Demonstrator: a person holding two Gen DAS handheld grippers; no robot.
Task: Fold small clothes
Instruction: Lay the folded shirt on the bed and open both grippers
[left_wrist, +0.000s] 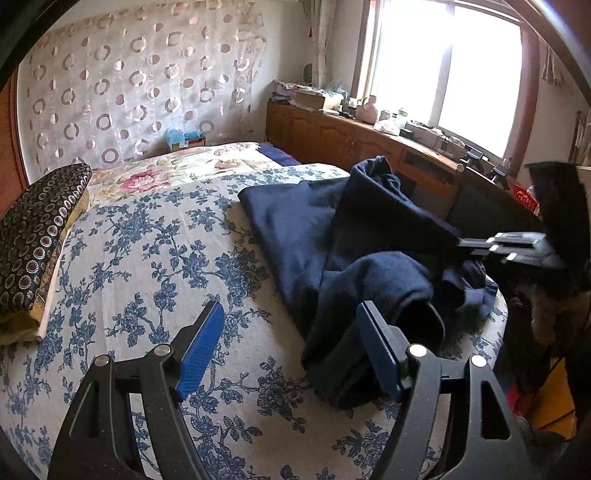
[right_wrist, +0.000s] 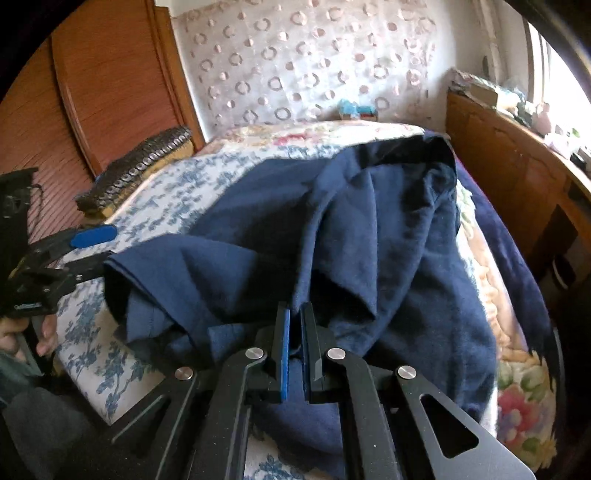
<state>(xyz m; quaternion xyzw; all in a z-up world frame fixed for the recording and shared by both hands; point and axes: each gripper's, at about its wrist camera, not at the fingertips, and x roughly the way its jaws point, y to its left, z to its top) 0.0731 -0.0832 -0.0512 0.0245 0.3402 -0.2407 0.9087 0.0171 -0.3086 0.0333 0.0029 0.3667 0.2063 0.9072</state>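
Observation:
A navy garment lies crumpled on the right part of the bed's blue-flowered sheet. My left gripper hovers open over the sheet. Its right finger rests beside a rolled sleeve end of the garment, and nothing sits between the blue pads. In the right wrist view my right gripper is shut on a raised fold of the navy garment, which rises into a ridge from the pinch. The right gripper also shows at the garment's right edge, and the left gripper shows open at the far left.
A dark patterned pillow lies at the bed's left side, and a floral quilt covers the far end. A cluttered wooden cabinet runs under the window. A wooden wardrobe stands behind. A hand holds the left gripper.

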